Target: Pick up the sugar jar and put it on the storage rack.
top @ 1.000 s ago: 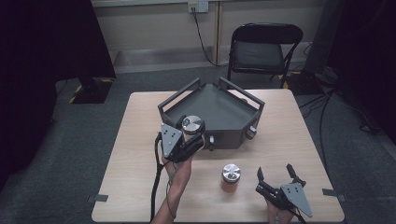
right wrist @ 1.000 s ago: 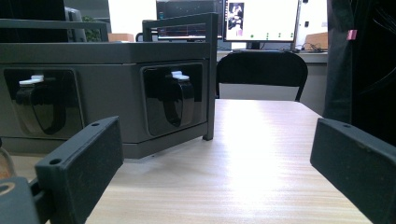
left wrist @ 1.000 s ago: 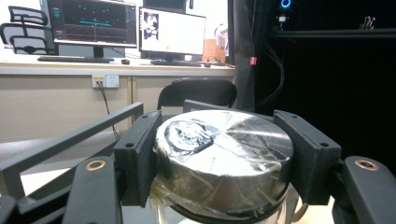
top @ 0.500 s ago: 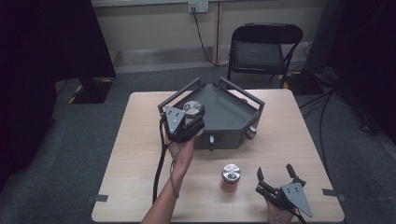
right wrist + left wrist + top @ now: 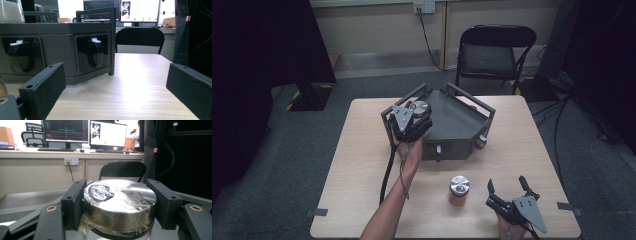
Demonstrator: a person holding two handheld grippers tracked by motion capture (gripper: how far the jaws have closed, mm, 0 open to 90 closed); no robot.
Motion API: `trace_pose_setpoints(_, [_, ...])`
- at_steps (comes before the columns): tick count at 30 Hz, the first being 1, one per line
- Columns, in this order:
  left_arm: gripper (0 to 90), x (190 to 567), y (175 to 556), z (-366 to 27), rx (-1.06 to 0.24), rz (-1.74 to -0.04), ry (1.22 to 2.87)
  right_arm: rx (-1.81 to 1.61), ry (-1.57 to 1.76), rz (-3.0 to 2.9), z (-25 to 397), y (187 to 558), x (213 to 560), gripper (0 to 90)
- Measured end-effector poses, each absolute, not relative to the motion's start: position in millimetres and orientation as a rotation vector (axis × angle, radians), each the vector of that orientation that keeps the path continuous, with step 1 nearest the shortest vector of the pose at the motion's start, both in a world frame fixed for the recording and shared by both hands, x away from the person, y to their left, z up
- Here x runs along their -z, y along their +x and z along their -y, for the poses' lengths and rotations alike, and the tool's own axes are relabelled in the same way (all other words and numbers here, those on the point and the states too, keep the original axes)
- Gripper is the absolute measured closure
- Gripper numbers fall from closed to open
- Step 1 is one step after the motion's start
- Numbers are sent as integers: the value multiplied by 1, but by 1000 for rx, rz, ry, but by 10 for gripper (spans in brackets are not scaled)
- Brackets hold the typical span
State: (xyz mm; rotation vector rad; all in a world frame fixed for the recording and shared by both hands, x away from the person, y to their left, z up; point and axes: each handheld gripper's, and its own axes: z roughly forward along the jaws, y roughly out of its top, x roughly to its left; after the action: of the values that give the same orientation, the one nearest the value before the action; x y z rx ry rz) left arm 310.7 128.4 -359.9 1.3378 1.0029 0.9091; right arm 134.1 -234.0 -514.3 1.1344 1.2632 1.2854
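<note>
Counter (image 5: 362, 165): light wood, carries a grey angular tray-box (image 5: 457, 132) with raised rails and knobs on its front face. A second metal-lidded jar (image 5: 459, 189) stands on the counter in front of the box, well apart from it.

Left gripper (image 5: 412, 122) is over the box's left corner. Its fingers (image 5: 72, 202) are closed on a metal-lidded jar (image 5: 120, 205), one pad on each side of the lid rim, as the left gripper view shows. The lid looks wrapped in clear film, though that could be glare. From the high view the jar (image 5: 418, 107) sits at the box's left-rear edge; whether it rests on the box floor or hangs just above it cannot be told.

Right gripper (image 5: 508, 192) is low at the counter's near right edge, fingers (image 5: 42, 87) spread wide with nothing between them, just right of the second jar. Its own view looks along the counter at the box's front panel.

Step in hand, as a judgement: placing the first jar into the box. Next move probably calls for lowering until it seats flat, then opening the left fingers and backing off without tipping it. The right gripper is well placed to take the second jar afterwards.
</note>
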Motion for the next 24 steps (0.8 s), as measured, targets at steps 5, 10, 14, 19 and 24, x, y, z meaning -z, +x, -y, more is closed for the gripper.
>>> trace_pose_setpoints(5, [354,362,317,-128,-902,-1022,1355,-1286,1134,-1264,234,134,514,17])
trace_pose_setpoints(10, [353,362,320,-128,-892,-1030,1372,-1285,1133,-1264,234,134,514,17])
trace_pose_setpoints(14, [353,363,321,-126,-890,-1035,1383,-1285,1133,-1264,234,134,514,17])
trace_pose_setpoints(19, [353,363,320,-124,-905,-1030,1392,-1287,1133,-1266,235,134,514,17])
trace_pose_setpoints(24, [351,367,319,-126,-906,-1015,1389,-1288,1132,-1266,235,134,514,17])
